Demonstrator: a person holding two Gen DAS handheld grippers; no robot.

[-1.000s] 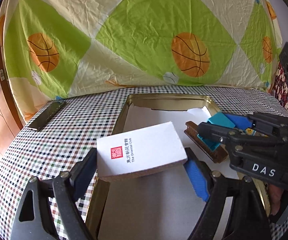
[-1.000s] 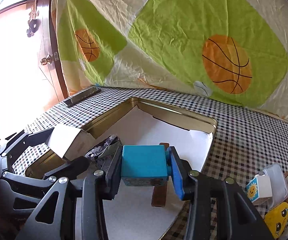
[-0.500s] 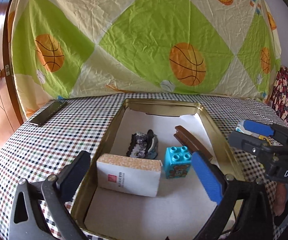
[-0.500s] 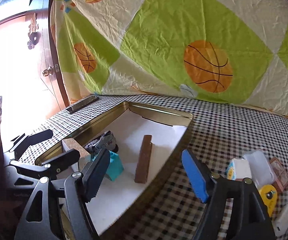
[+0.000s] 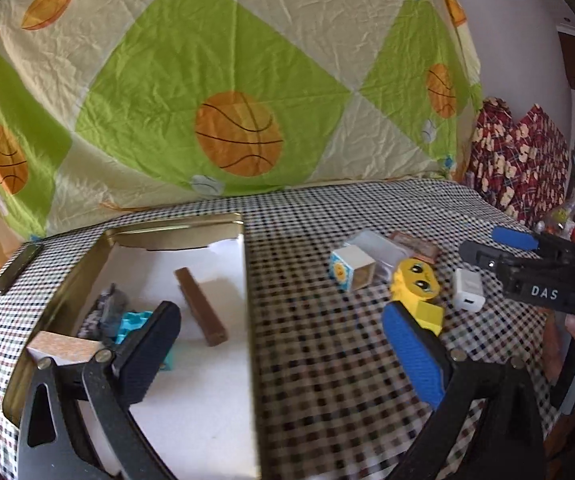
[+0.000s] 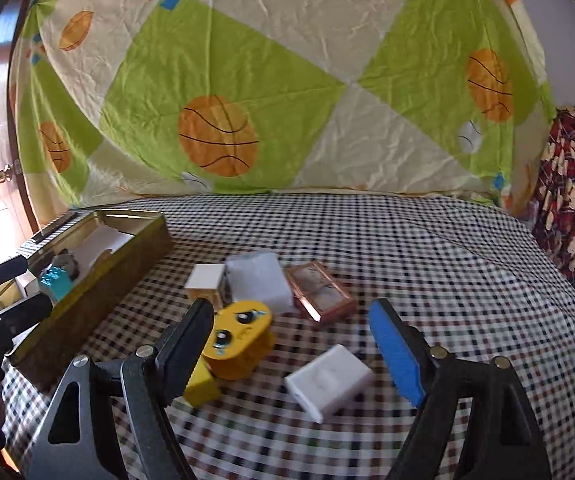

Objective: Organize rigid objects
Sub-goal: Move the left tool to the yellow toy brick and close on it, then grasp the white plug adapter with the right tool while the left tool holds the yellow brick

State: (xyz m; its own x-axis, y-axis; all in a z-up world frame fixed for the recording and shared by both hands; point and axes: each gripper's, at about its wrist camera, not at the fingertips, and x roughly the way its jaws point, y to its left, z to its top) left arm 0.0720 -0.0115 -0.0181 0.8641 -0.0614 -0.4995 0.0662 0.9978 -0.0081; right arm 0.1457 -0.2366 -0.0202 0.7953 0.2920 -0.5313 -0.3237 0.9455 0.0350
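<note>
White charger block (image 6: 329,381): smooth, boxy, flat on checked cloth (image 6: 407,248).

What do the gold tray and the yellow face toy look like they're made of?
The gold tray looks like thin sheet metal, probably tin: brassy, shiny walls with a rolled rim, and what seems to be white paper lining the floor. The yellow face toy looks like molded plastic: smooth, evenly colored, softly glossy, with printed eyes.
</note>
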